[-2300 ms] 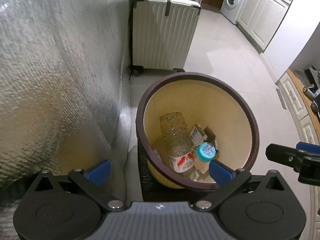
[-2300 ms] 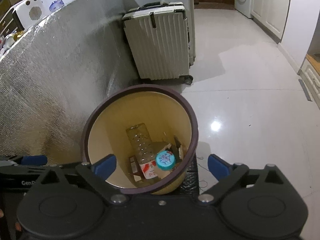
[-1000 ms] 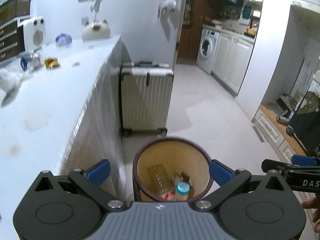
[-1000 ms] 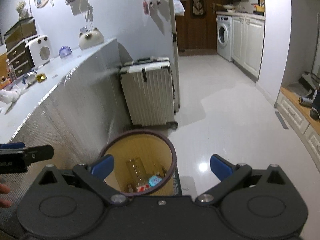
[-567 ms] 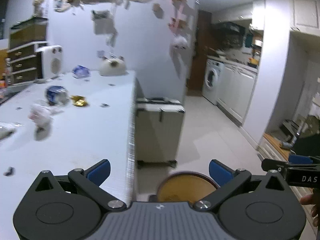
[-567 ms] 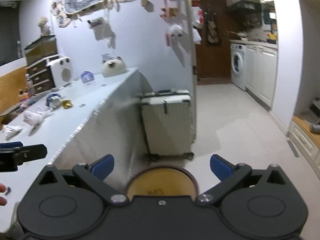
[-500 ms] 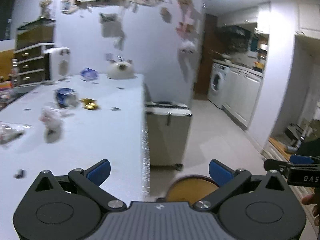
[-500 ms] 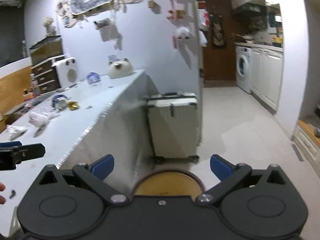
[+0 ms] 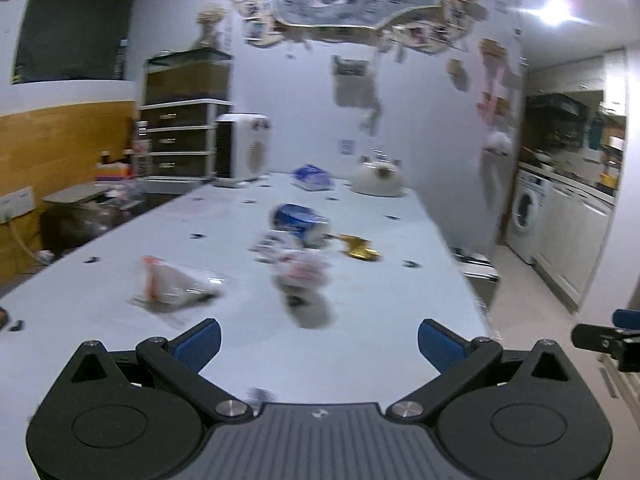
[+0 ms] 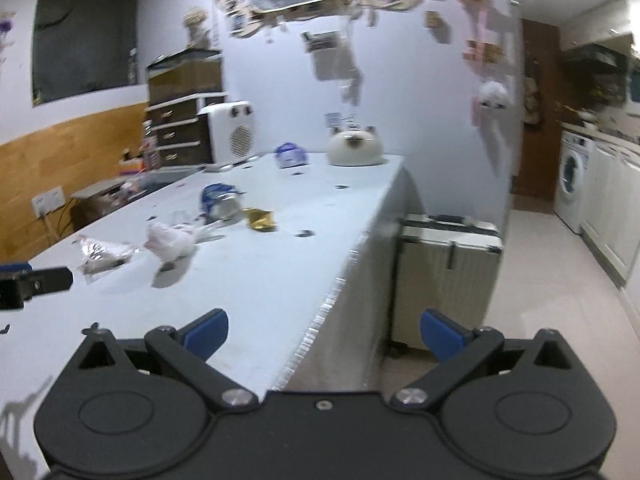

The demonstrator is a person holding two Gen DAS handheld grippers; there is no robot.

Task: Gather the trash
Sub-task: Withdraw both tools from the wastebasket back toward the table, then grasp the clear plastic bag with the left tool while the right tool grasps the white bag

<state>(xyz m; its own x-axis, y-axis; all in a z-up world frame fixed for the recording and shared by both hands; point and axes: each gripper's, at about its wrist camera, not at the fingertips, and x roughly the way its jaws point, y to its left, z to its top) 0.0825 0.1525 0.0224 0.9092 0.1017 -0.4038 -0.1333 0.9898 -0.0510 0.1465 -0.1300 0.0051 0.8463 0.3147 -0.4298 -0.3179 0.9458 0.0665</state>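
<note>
White tabletop (image 9: pixel 360 320) lies under the wide-spread, empty left gripper (image 9: pixel 318 342) and right gripper (image 10: pixel 324 330), with a blurred, perhaps plastic wrapper (image 9: pixel 172 284) ahead-left.

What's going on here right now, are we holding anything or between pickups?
Between pickups. Both the left gripper and the right gripper are open and empty, raised over the white table. Trash lies on it: a clear plastic wrapper, a crumpled white wad, a blue crushed can and a gold wrapper. The left gripper faces the wad and wrapper.
</note>
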